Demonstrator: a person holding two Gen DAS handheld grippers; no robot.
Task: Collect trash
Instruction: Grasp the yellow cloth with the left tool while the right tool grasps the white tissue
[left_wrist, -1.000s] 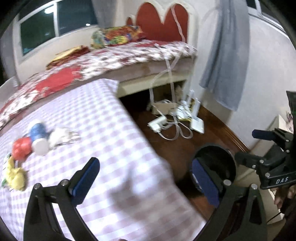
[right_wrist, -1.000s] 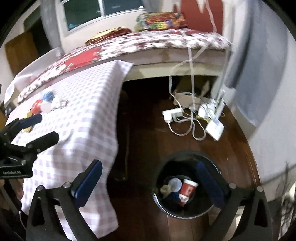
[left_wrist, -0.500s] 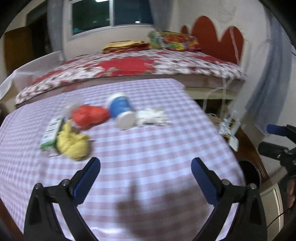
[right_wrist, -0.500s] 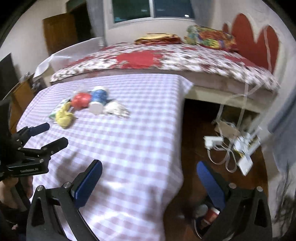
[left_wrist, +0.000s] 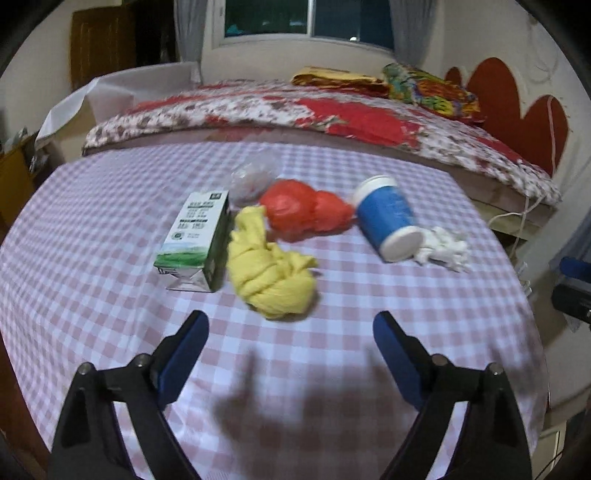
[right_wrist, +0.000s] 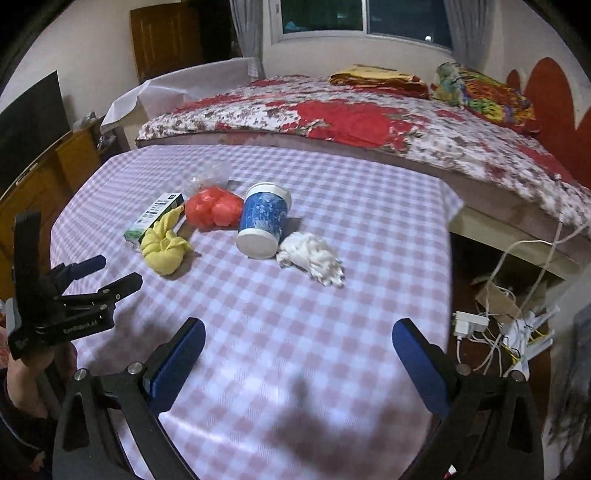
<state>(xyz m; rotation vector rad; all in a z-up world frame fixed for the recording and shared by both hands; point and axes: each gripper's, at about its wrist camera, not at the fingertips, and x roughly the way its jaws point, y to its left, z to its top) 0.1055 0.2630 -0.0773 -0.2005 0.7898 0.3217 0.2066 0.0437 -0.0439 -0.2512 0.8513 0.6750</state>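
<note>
On the checked tablecloth (left_wrist: 110, 206), in the middle of both views, the rubbish lies in a loose row: a green-and-white carton (left_wrist: 195, 240) on its side at the left, a knotted yellow cloth (left_wrist: 269, 273) just beside it and touching its edge, a crumpled red plastic bag (left_wrist: 303, 210) behind the cloth, a wad of clear plastic (left_wrist: 251, 179) further back, a blue paper cup (left_wrist: 388, 218) tipped over with its white base toward the camera, and a crumpled white tissue (left_wrist: 443, 251) touching the cup at the right. In the lower part of the left wrist view the left gripper (left_wrist: 290, 345) hovers over bare cloth short of the yellow cloth, its blue-padded jaws spread wide with nothing between them, though they have just been narrowing a little. In the right wrist view the right gripper (right_wrist: 297, 347) likewise hangs released and empty above the cloth in the lower centre, short of the tissue (right_wrist: 312, 258) and cup (right_wrist: 264, 221), and its jaws too have just drawn in slightly. At the left edge of that view a hand (right_wrist: 29, 373) holds the left gripper (right_wrist: 110, 271) by its black frame. A bed with a red floral cover (right_wrist: 369, 118) fills the upper frame beyond the table, and cables and a power strip (right_wrist: 472, 325) lie on the floor at the right.
</note>
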